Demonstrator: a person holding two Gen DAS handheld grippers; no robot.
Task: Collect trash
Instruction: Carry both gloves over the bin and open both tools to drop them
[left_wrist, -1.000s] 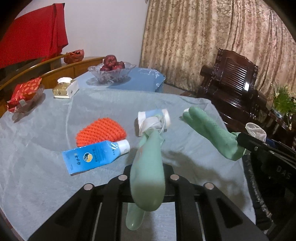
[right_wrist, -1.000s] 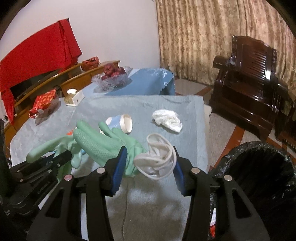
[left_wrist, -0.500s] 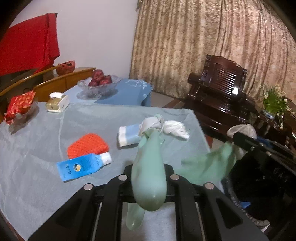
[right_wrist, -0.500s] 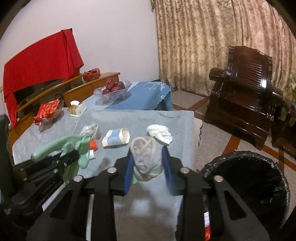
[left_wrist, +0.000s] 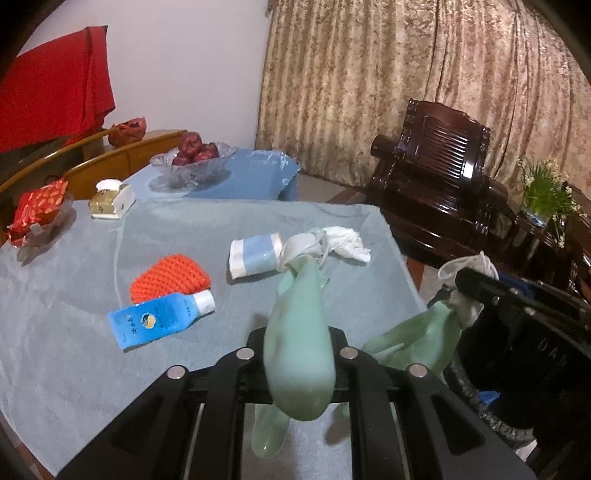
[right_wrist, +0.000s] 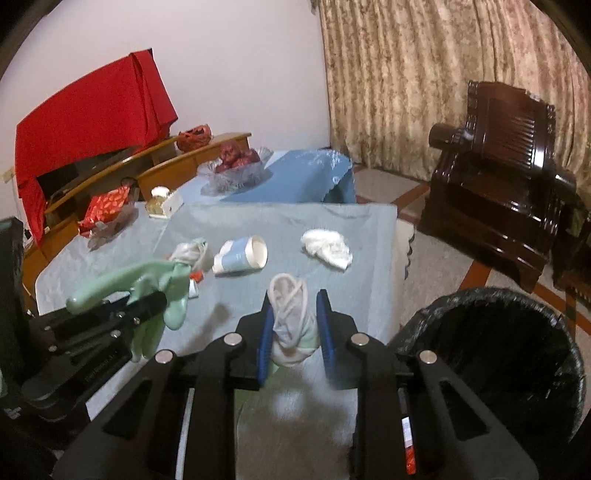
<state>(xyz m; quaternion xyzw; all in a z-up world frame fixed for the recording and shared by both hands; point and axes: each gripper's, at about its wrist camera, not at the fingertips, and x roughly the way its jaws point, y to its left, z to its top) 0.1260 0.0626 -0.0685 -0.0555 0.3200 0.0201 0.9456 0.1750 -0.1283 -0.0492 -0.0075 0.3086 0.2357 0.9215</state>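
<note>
Gripping one green glove, the left gripper hangs over the table. The right gripper has just been closing its jaws on the other glove's cuff beside the black bin.

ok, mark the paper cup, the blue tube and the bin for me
paper cup (right_wrist: 242, 256), right wrist view, on its blue side wall.
blue tube (left_wrist: 155, 320), left wrist view, on the middle of its printed body.
bin (right_wrist: 491, 295), right wrist view, on the far rim of its black liner.

Both wrist cameras look down along their jaws, sharing the table.
</note>
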